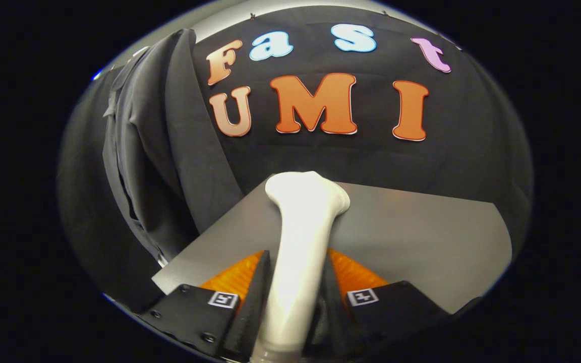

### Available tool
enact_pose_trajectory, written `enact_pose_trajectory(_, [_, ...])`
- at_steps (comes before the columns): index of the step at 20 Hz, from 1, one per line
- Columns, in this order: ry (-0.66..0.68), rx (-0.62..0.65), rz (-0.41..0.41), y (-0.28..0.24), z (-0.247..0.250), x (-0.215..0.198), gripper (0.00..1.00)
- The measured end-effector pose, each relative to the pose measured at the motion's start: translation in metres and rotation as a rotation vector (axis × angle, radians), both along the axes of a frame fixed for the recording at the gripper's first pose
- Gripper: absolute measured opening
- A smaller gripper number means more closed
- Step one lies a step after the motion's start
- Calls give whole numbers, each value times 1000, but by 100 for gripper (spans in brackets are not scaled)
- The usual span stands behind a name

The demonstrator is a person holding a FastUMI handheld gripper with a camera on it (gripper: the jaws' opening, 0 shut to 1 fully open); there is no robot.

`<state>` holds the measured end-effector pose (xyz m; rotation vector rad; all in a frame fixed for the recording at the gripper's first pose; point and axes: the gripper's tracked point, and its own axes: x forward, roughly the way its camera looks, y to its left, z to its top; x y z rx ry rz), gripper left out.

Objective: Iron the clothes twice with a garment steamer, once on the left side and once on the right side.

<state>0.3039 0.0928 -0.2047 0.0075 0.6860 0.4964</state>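
Above a grey table, the steamer is clamped between the gripper fingers (head forward), presumably for reaching the hanging shirt.

Readable text: none on any item. Square fiducial marker: one on the top face of the left finger mount of the tongs, showing a black-and-white block pattern, not lettering. Second fiducial marker: same type, on the top face of the right finger mount. Steamer, gripped between both fingers: no label, brand or number legible.
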Motion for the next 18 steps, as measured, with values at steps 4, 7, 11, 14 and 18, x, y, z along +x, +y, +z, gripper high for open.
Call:
enact_pose_trajectory(4, [-14, -2, -6, 1, 2, -12, 52])
enact_pose_trajectory(7, [-51, 31, -30, 1, 13, -21, 47])
enact_pose_trajectory(11, [-160, 90, -62, -8, 34, -27, 46])
enact_pose_trajectory(14, [-175, 134, -88, -19, 42, -40, 46])
enact_pose_trajectory(18, [-286, 142, -111, -35, 64, -61, 46])
